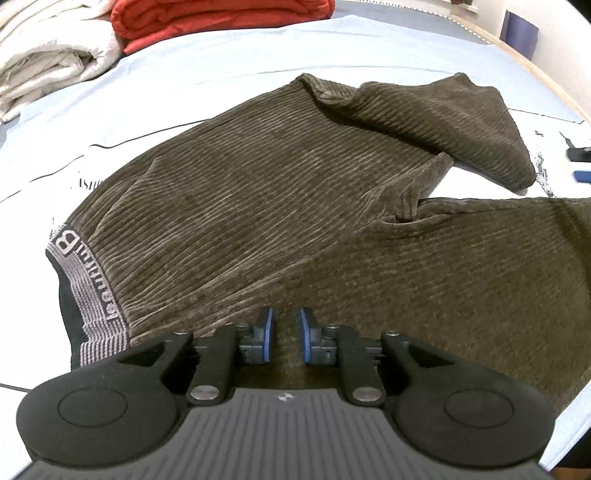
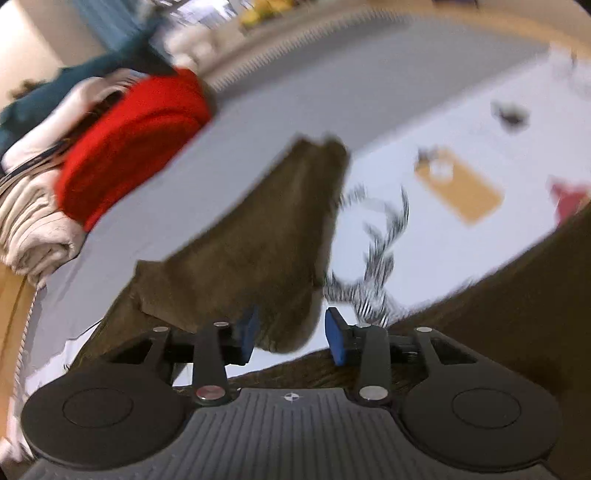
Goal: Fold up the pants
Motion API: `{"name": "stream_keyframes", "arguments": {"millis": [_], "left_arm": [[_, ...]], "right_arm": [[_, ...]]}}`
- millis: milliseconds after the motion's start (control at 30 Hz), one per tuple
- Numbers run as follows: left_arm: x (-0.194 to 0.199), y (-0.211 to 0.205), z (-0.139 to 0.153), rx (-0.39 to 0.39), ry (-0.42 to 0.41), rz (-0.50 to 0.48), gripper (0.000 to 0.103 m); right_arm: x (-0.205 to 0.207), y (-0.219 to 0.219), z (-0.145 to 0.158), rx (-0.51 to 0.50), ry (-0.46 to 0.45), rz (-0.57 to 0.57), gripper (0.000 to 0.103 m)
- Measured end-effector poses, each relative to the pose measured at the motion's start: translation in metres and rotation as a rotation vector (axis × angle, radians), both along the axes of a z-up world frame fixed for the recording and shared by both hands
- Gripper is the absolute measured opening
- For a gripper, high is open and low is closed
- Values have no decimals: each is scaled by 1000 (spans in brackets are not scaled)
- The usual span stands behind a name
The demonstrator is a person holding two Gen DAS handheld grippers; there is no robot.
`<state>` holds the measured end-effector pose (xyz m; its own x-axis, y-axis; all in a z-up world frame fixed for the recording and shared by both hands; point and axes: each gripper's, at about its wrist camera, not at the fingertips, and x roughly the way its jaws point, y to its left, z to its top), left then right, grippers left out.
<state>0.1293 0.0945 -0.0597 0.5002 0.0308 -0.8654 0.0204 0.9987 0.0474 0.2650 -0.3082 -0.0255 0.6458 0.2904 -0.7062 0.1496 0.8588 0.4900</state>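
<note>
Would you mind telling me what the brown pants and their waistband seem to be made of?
The pants look like soft corduroy or a ribbed plush knit: fine parallel ridges with a matte, faintly velvety sheen. The waistband looks like woven elastic: flat grey stripes with lettering worked in and a smooth black inner face. The exact fibre cannot be told.

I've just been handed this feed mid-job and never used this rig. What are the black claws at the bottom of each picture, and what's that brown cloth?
Each picture comes from a camera on a hand-held two-finger gripper, looking along its fingers. The left gripper, jaws nearly closed, pinches the brown corduroy pants near their waistband. The pants lie spread on a pale sheet. The right view is blurred; the right gripper stands partly open with a pant leg between its blue pads, gripped or not I cannot tell. Folded red and cream laundry sits behind.
</note>
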Motion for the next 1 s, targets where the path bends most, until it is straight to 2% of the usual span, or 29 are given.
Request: {"name": "stream_keyframes", "arguments": {"millis": [100,200,300,467,700,800,867,933,1000], "left_arm": [[3,0,-2,-1,2,5,22],[7,0,-4,-2,6,13,22],[11,0,-5,-5,3,19,22],[19,-5,-1,-37,-39,13,22],[28,-24,6,-48,-131,-40,25],[33,-33,11,-77,-198,-78,37],[38,-43,11,-86,-227,-117,38],[44,-57,9,-74,-242,-151,42],[51,-68,6,-68,-251,-167,48]], "right_arm": [[24,-7,-32,115,107,-70,55],[40,-16,-59,276,168,-140,55],[54,-19,-80,411,192,-151,55],[73,-21,-91,569,160,-168,58],[96,-35,-100,713,88,-271,57],[104,-50,-98,756,37,-332,54],[109,-58,-96,771,9,-349,48],[116,-61,-95,770,4,-331,31],[123,-61,-93,746,11,-293,30]]}}
